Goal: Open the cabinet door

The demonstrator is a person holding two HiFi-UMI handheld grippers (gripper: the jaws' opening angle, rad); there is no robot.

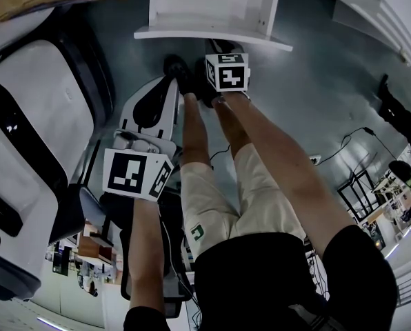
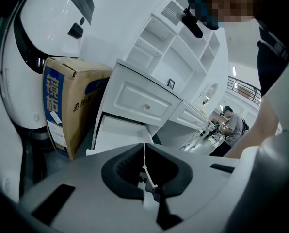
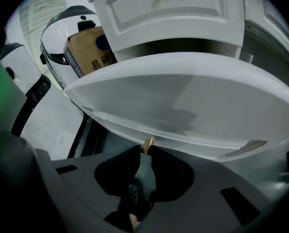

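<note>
Field notes: we are finding the right gripper (image 3: 145,152) clamping its jaws on the small brass knob (image 3: 148,143), which is sitting at the free edge of the door (image 3: 183,106); the pads are pressing the knob from both sides, and nothing else is lying between them.

The door is standing swung out from the cabinet (image 3: 265,18), below the drawer (image 3: 173,8); a dark gap is showing between the door's top edge and the drawer front, so we are judging the opening as begun but not finished.

The left gripper (image 2: 145,154) is hanging idle, its jaws together on nothing, pointing toward the same cabinet from off to one side; from there we are seeing the door ajar beneath the drawer, with a box (image 2: 72,106) standing on the floor just beside the cabinet's left side.

How wide the door is standing we are unable to fix; the wide-angle lens is bending the panel.

We are judging the grasp as done; swinging the door fully out on its hinge is left, then letting go of the knob.
</note>
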